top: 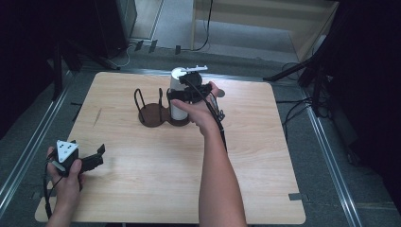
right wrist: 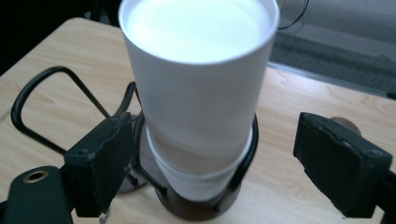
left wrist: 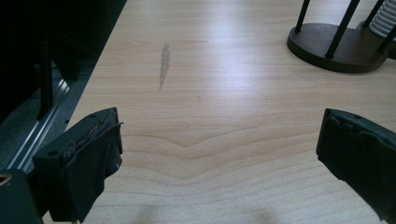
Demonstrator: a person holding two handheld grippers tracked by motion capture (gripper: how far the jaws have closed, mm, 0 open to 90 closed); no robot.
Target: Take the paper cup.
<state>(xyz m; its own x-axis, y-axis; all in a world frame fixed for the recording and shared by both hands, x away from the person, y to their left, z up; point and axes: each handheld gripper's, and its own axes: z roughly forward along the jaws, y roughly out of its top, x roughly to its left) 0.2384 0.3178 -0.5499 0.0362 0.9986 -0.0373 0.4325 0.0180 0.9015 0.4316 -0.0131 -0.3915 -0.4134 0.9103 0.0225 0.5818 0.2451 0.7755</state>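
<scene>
A: Where is the cup at this moment?

B: The white cup stands upright in the right seat of the holder, a dark stand with two round bases and black wire loops. The left seat is free. The holder sits on the far half of the table, a little left of the middle.

A: And the right gripper?

B: It is at the cup, level with its side. In the right gripper view the two black jaws stand on both sides of the cup, wide apart, and there is a gap between each pad and the white wall. So the gripper holds nothing; it only frames the cup.

A: Why would the person keep it so?

B: Probably the jaws must be wider than the cup so they do not push it over. The wire loop keeps the cup straight, which makes such a move safer.

A: What about the left gripper?

B: It rests low near the left front corner of the table, well apart from the holder. Its jaws are also wide, with only bare wood between them. It seems to wait, out of the way.

A: Is there any writing or brand?

B: None can be read. The cup is plain white, and the grey plate on the left gripper shows only small dark dots.
</scene>
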